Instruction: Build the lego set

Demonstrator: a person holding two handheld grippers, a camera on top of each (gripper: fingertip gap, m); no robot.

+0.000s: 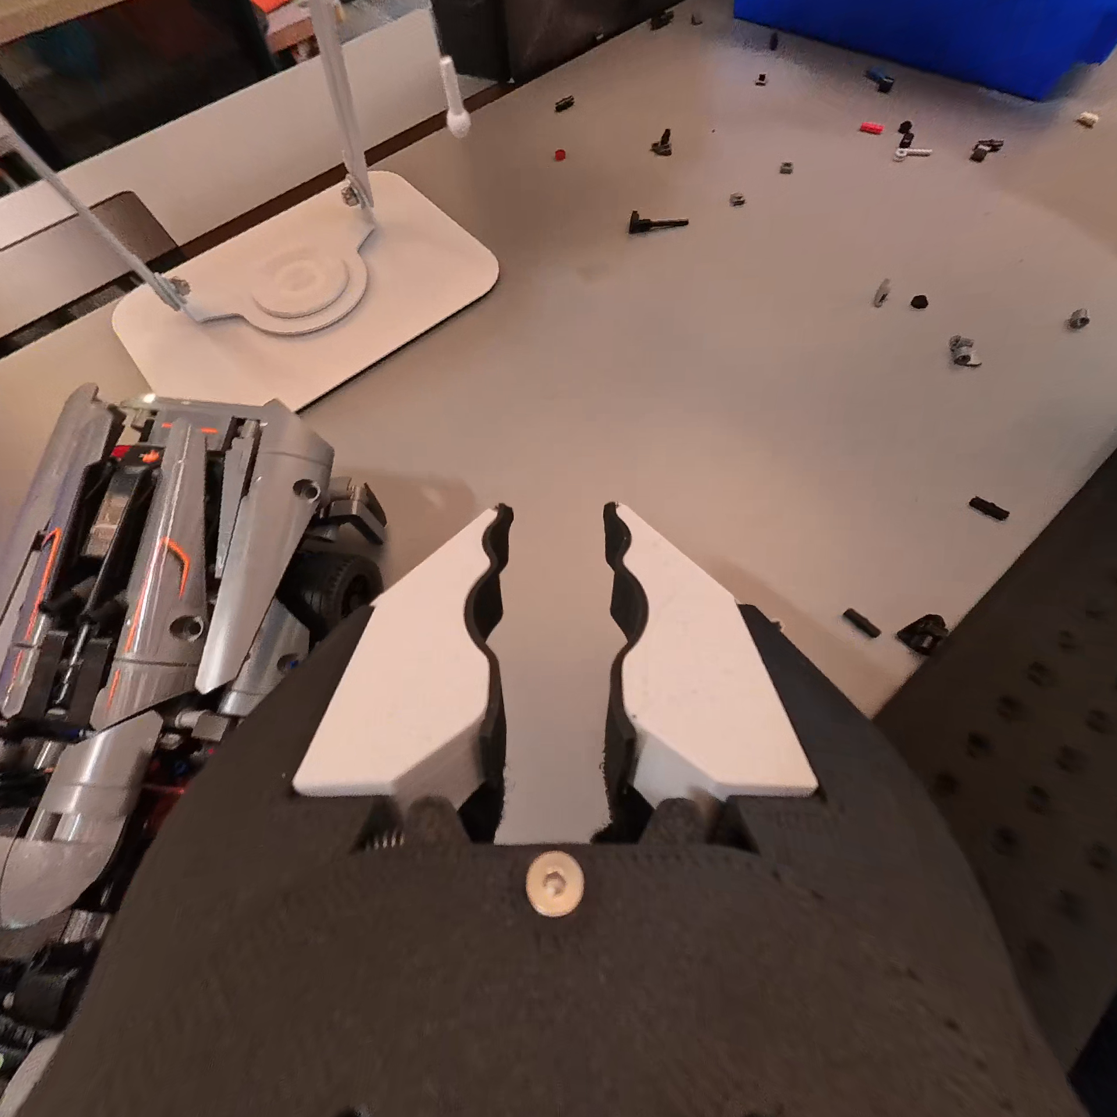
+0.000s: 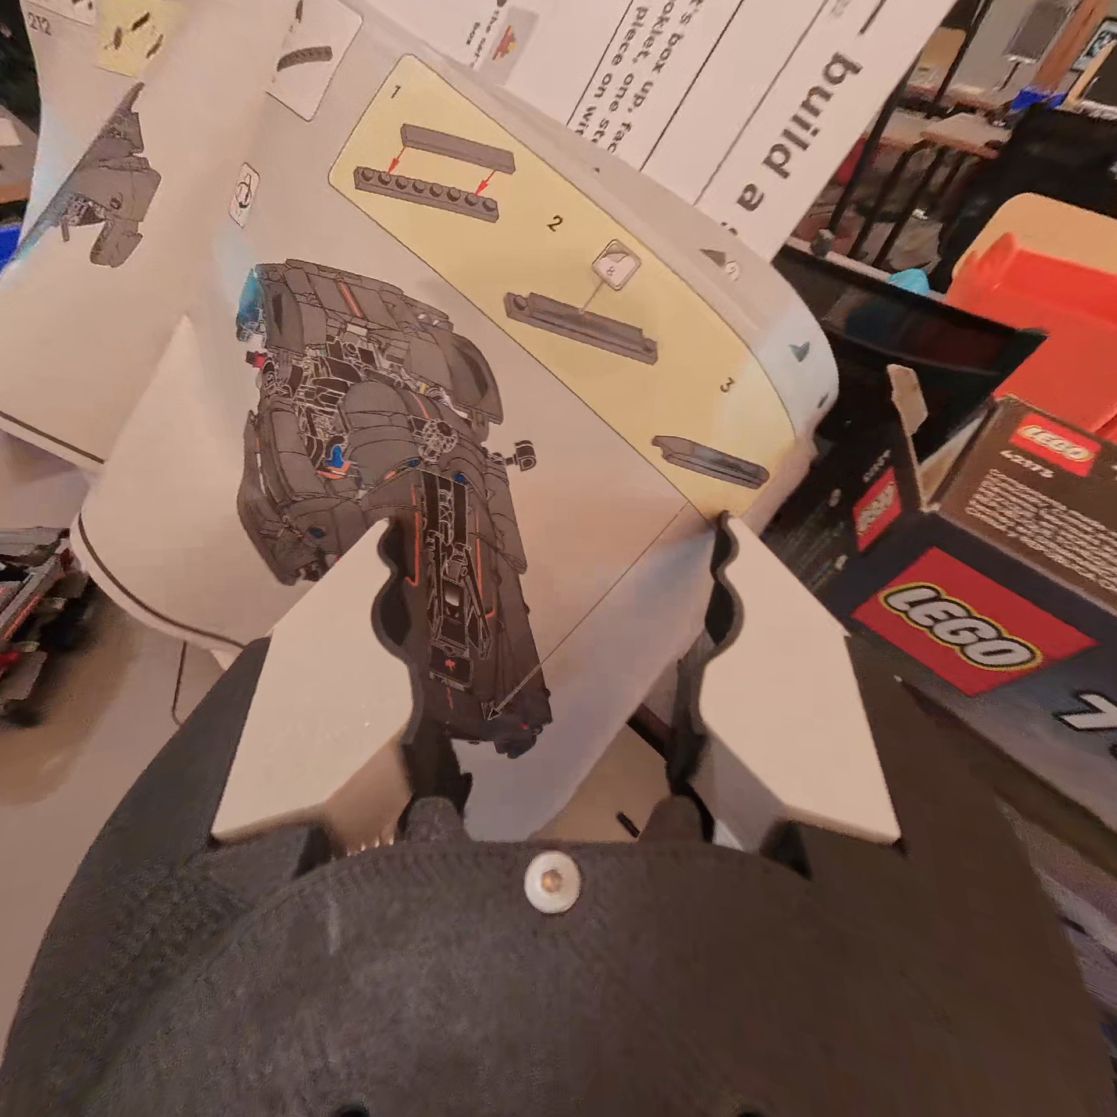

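Note:
A grey and black lego car with orange stripes lies at the left of the grey table. My left gripper is open and empty, above the bare table just right of the car. Several small loose lego pieces are scattered at the far right of the table. My right gripper is wide open and empty, right in front of the open instruction booklet, whose curled page fills the view. A bit of the car shows at the left edge of the right wrist view.
A white stand with a flat base stands behind the car. A blue bin sits at the far right. The set's box lies right of the booklet, an orange and tan container behind it. A dark perforated board borders the table. Spacing between my two grippers at the tips: around 40 centimeters.

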